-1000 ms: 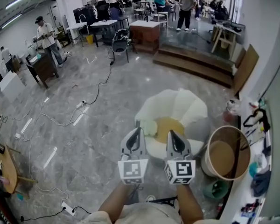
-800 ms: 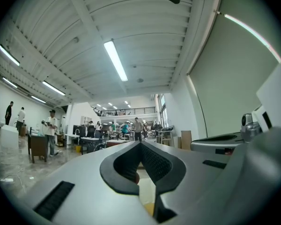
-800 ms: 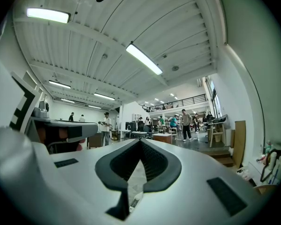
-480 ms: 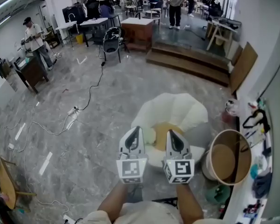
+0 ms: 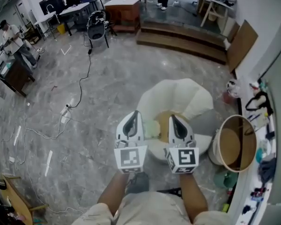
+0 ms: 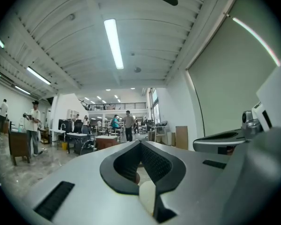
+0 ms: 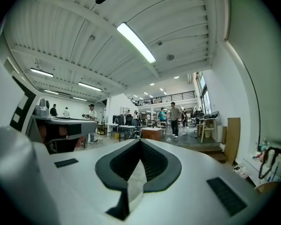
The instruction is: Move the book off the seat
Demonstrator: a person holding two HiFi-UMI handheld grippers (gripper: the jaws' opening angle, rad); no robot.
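The left gripper (image 5: 135,115) and right gripper (image 5: 172,118) hung side by side, jaws pressed together on nothing, over the white chair (image 5: 178,95). The pale book (image 5: 152,129) lay on its seat.

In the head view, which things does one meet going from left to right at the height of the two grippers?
white power strip → left gripper → right gripper → round wooden bin

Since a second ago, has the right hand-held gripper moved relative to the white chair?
Yes. Against the white chair, the right hand-held gripper has advanced slightly, away from the person, and now covers more of the yellow seat.
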